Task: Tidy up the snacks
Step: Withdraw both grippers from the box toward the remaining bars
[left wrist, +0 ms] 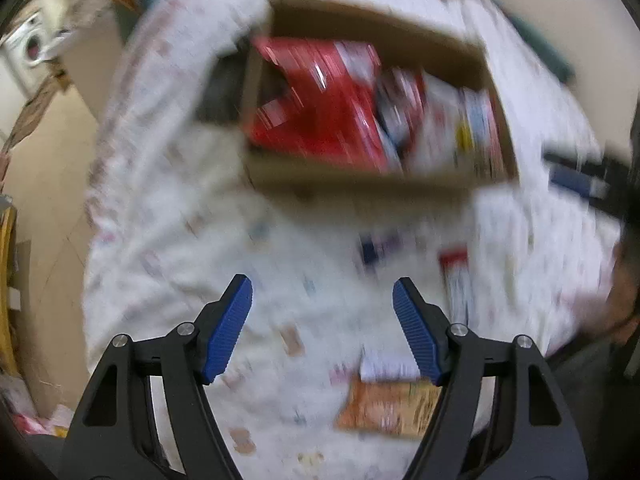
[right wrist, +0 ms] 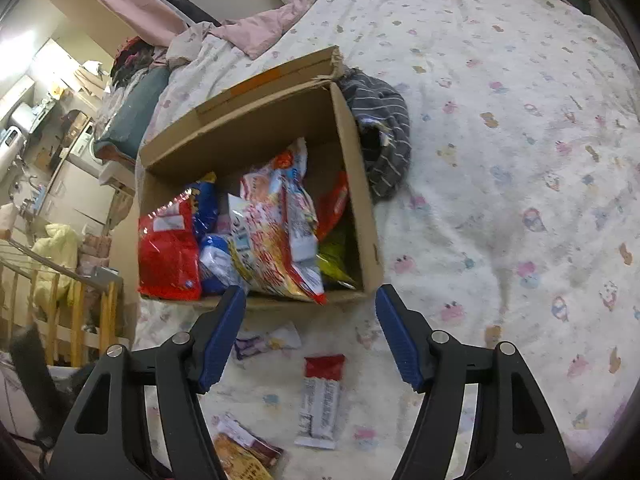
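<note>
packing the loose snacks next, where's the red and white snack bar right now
In the right wrist view the red and white snack bar lies loose on the bedsheet, just in front of the cardboard box and below the open right gripper.

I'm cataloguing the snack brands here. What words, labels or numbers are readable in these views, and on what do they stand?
None can be read for certain.
Snack bags in the cardboard box: print shows, too small and crumpled to read.
White-and-red bar wrapper on the bedsheet: lettering too small.
Orange packet: print illegible.
Left wrist view: blurred throughout.
</note>
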A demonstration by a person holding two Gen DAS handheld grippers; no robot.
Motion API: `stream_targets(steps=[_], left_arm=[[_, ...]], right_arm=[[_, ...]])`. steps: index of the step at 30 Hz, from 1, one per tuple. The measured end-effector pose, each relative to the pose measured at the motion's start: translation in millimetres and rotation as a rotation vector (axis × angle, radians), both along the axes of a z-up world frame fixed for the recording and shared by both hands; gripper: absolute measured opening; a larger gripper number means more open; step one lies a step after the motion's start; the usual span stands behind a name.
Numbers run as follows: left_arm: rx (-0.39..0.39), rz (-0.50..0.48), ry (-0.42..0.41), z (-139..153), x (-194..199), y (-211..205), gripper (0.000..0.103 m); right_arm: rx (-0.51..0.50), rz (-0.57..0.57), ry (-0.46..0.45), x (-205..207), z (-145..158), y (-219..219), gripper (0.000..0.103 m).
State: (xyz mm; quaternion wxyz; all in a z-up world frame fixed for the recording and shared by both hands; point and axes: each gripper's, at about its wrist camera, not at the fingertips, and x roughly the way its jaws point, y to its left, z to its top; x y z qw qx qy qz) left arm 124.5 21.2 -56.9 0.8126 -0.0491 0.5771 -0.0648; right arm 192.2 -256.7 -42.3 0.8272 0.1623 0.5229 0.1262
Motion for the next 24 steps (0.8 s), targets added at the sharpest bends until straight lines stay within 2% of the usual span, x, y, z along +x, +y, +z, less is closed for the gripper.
stream_targets(steps=[4,9,13,18,21,24], left_arm=[[-0.008,-0.12,0.13,-31.5,-8.3,-33.4,0.07],[-0.012,-0.174,0.241,-56.7,-9.8,-60.6,0.07],[-0.054,-0.199,0.324,-74.3,-7.1,-80.8,0.07],[0.056,-0.283,0.343,-89.7,-11.4,-107.9,0.087],[0.117,-0.334,0.325,-91.7,-17.5,-122.6,0.088],[0.13,-0.339,0.317,-92.1,-19.5,-127.6,0.088]], right_arm=[[-0.016,-0.009,0.026,-9.7,-7.1,-7.3,0.07],[-0.027,-0.002,0.024,-22.2,-4.8,-11.9,0.07],[-0.035,0.0,0.023,-26.6,-3.9,-14.7,0.07],[-0.041,0.004,0.021,-31.7,-1.6,-18.9,0.07],[-0.052,0.001,0.033,-32.3,-5.3,-21.0,0.07],[-0.057,0.001,0.043,-31.6,-8.8,-21.8,0.07]])
